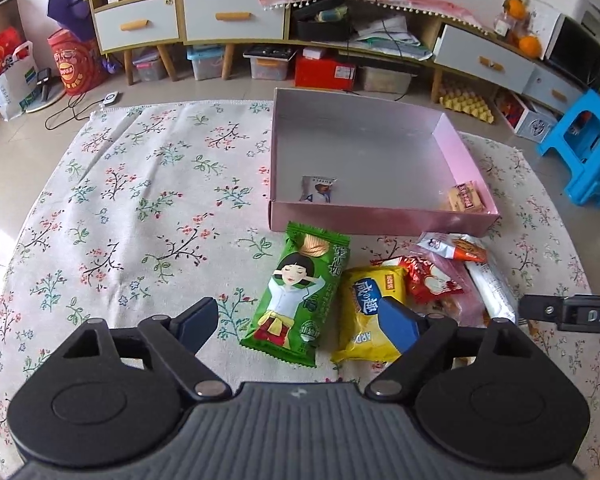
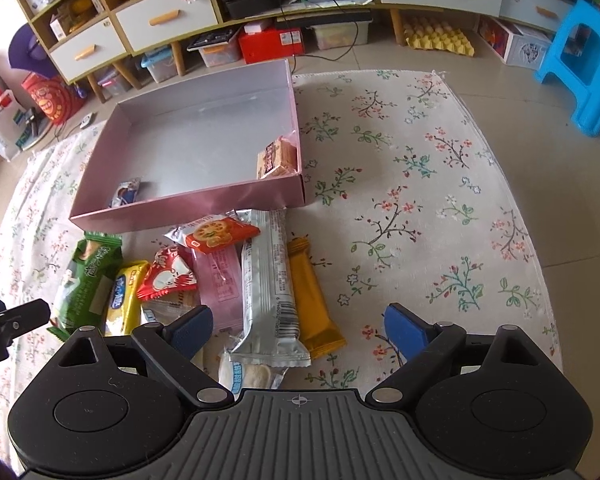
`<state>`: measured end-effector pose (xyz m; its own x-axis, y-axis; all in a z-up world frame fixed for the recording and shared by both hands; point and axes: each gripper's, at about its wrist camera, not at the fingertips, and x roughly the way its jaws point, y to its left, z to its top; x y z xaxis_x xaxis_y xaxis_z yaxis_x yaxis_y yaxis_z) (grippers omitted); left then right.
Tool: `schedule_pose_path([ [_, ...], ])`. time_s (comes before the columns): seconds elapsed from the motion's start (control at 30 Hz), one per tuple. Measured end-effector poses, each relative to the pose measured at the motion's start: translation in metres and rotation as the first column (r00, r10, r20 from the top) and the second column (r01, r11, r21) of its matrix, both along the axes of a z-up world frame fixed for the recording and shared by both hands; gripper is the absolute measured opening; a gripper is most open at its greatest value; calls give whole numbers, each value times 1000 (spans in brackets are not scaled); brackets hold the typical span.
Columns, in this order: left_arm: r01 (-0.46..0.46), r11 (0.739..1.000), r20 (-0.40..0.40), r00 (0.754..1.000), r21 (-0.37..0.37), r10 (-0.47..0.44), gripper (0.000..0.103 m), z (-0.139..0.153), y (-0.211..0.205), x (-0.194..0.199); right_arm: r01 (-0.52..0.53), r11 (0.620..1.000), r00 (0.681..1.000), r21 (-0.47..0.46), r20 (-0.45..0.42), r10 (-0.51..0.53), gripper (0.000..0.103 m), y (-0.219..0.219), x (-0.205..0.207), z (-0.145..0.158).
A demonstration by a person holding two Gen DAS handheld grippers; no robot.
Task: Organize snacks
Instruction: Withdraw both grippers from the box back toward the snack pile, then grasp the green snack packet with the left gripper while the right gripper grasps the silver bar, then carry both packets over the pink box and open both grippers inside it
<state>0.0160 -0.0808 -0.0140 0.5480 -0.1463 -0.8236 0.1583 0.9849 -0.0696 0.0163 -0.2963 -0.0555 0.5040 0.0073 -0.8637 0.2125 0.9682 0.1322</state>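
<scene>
A pink box (image 1: 380, 222) (image 2: 188, 208) stands on the floral cloth (image 1: 140, 200). It holds a small white-blue packet (image 1: 318, 189) (image 2: 126, 194) and a biscuit packet (image 1: 466, 197) (image 2: 278, 158). In front of it lie loose snacks. My left gripper (image 1: 300, 316) is open, its fingers either side of a green packet (image 1: 296, 280), the right pad over a yellow packet (image 1: 360, 312). My right gripper (image 2: 298, 320) is open over a silver packet (image 2: 268, 280) and an orange bar (image 2: 312, 300). Beside these lie red (image 2: 168, 274), pink (image 2: 220, 280) and orange-white (image 2: 216, 234) packets.
A low cabinet with white drawers (image 1: 232, 16) (image 2: 164, 20) runs along the back, with bins and a red box under it. A blue stool (image 1: 588, 148) (image 2: 584, 60) stands on the tile floor at the right. Bags sit at the far left (image 1: 8, 76).
</scene>
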Motion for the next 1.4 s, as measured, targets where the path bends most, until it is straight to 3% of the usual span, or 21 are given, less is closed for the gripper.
schedule_pose_path([
  [0.27, 6, 999, -13, 1000, 31, -6, 79, -10, -5, 10, -65, 997, 998, -51, -10, 65, 77, 12, 15, -14],
  [0.43, 27, 998, -63, 998, 63, -23, 67, -25, -10, 20, -87, 994, 996, -59, -36, 85, 56, 18, 23, -25],
  [0.6, 50, 998, -93, 995, 41, -46, 56, -34, -11, 27, -89, 995, 996, -35, -29, 88, 46, 14, 26, -26],
  [0.7, 62, 996, -92, 994, 59, -57, 55, -38, -15, 27, -94, 995, 995, -15, -47, 93, 30, 15, 27, -31],
  [0.77, 74, 992, -77, 995, 102, -66, 43, -40, -18, 26, -89, 996, 995, 0, -55, 89, 29, 14, 26, -30],
  [0.8, 79, 991, -70, 995, 105, -71, 42, -39, -18, 26, -80, 997, 995, 8, -54, 80, 28, 12, 25, -28],
  [1.1, 42, 999, -82, 996, -21, -44, 34, -27, 4, 27, 35, 993, 999, 115, -37, -30, 27, -11, 7, -12],
  [1.13, 34, 999, -81, 996, -41, -37, 28, -25, 8, 26, 44, 992, 999, 122, -33, -40, 26, -12, 6, -11],
  [1.17, 27, 997, -82, 996, -69, -33, 5, -22, 11, 26, 57, 990, 998, 130, -31, -53, 26, -15, 5, -10],
  [1.3, 4, 986, -80, 997, -166, -18, 3, -14, 26, 22, 98, 980, 995, 171, -11, -98, 26, -23, -1, -3],
  [1.4, -3, 989, -95, 995, -149, -11, 7, -19, 26, 25, 108, 977, 994, 182, 4, -111, 26, -26, -3, 0],
])
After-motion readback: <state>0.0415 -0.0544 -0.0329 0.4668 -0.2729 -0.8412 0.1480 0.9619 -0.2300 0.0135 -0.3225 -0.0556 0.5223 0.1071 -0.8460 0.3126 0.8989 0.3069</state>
